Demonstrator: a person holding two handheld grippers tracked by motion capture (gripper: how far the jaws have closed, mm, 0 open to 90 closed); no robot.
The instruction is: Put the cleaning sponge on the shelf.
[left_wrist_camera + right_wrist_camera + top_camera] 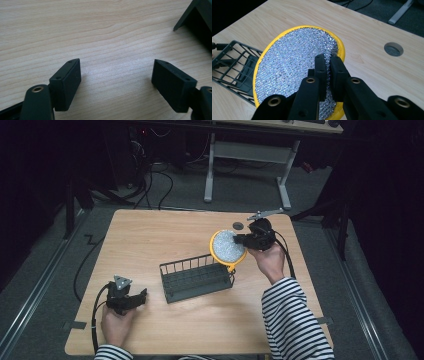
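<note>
**Right gripper clamps yellow disc above rack; left gripper idle, jaws wide**

Right gripper (241, 239), high view: held up over the far right part of the table (150, 235), jaws pointing to the picture's left. It grips the yellow-rimmed disc (227, 247), round, with a sparkly silver mesh face. The disc stands on edge, tilted, its face turned up toward the camera. The gripper sits at the disc's right rim; the rest of the disc sticks out left of the jaws.

Right gripper view: right gripper (328, 65) jaws nearly together, pinching the rim of the disc (294, 62) between the pads. One pad lies over the silver face, the other sits at the yellow edge. The disc spreads away from the jaws toward the upper left.

Disc vs rack: the dark wire rack (196, 279) stands on the table mid-centre. In the high view the disc's lower edge overlaps the rack's far right corner; contact can't be told. In the right gripper view the rack (234, 67) lies left of and below the disc.

A round cable hole (393, 49) in the tabletop lies right of the disc, well apart.

Left gripper (137, 299): near left part of the table, left of the rack, well apart from the disc. Left gripper view: left gripper (116, 80) jaws spread wide, nothing between them, bare wood below, the rack's corner (197, 17) at upper right.
</note>
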